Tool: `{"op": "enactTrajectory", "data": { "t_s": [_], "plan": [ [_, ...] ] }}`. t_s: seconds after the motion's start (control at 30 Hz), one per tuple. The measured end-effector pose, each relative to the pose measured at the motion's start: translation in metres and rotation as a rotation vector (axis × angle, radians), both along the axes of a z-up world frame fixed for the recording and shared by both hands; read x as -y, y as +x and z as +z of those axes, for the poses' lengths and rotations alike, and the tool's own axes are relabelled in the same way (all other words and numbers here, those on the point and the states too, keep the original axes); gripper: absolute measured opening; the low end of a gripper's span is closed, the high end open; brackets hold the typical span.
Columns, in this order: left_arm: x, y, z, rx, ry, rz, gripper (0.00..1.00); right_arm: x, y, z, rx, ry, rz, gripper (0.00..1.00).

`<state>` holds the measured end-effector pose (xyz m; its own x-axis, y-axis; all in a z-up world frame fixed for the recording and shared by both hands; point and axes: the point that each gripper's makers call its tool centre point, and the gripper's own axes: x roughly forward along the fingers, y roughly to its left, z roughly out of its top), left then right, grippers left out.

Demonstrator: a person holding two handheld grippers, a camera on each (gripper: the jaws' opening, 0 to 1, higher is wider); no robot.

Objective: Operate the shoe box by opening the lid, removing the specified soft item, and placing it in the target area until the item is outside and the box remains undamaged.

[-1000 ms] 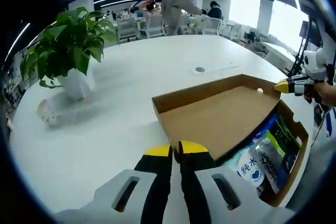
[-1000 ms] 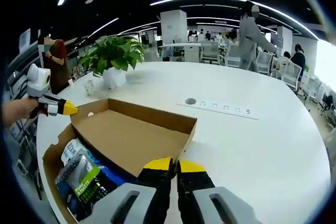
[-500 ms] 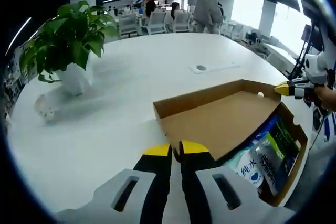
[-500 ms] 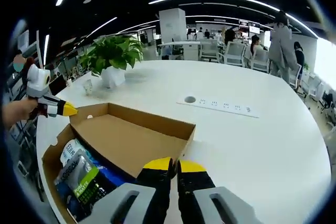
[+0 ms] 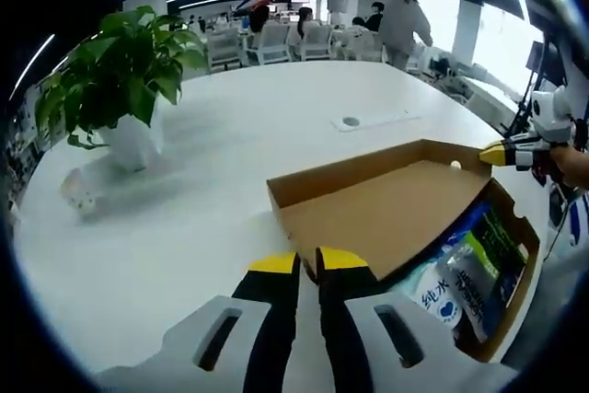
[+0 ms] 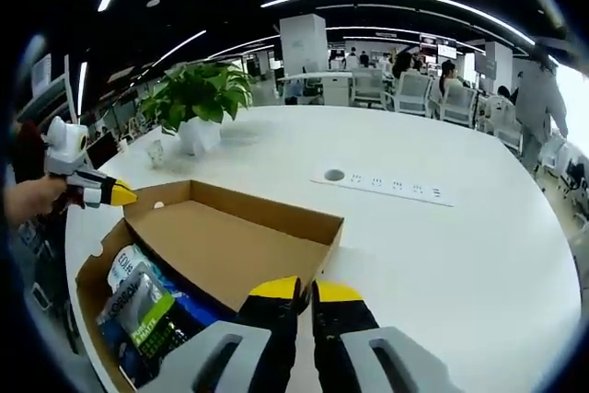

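A brown cardboard shoe box (image 5: 521, 269) (image 6: 86, 294) stands at the edge of a white table. Its lid (image 5: 386, 213) (image 6: 230, 244) is lifted, inner side up, and covers part of the box. My left gripper (image 5: 308, 264) is shut on the lid's near edge. It also appears in the right gripper view (image 6: 115, 193), at the lid's far corner. My right gripper (image 6: 302, 290) is shut on the opposite edge and in the left gripper view meets the far corner (image 5: 497, 152). Soft packets (image 5: 460, 278) (image 6: 138, 312), blue-white and green-black, lie inside the box.
A potted plant (image 5: 120, 80) (image 6: 198, 98) and a small glass (image 5: 81, 195) (image 6: 155, 152) stand on the table (image 5: 212, 227) (image 6: 460, 264) beyond the box. A socket strip (image 5: 368, 120) (image 6: 386, 186) is set into the tabletop. Chairs and people are at the back.
Both grippers and the lid have hardly moved. A person in the background has walked to the right.
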<state>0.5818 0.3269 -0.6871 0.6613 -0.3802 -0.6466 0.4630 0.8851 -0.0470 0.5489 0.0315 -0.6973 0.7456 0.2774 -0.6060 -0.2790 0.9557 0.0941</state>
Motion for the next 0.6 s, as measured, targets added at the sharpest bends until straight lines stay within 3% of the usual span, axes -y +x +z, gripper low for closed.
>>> {"op": "enactTrajectory", "data": {
  "t_s": [0.6],
  "plan": [
    [0.001, -0.005, 0.014, 0.053, -0.029, -0.020, 0.18, -0.006, -0.003, 0.013, 0.052, -0.016, 0.055, 0.12]
  ]
}}
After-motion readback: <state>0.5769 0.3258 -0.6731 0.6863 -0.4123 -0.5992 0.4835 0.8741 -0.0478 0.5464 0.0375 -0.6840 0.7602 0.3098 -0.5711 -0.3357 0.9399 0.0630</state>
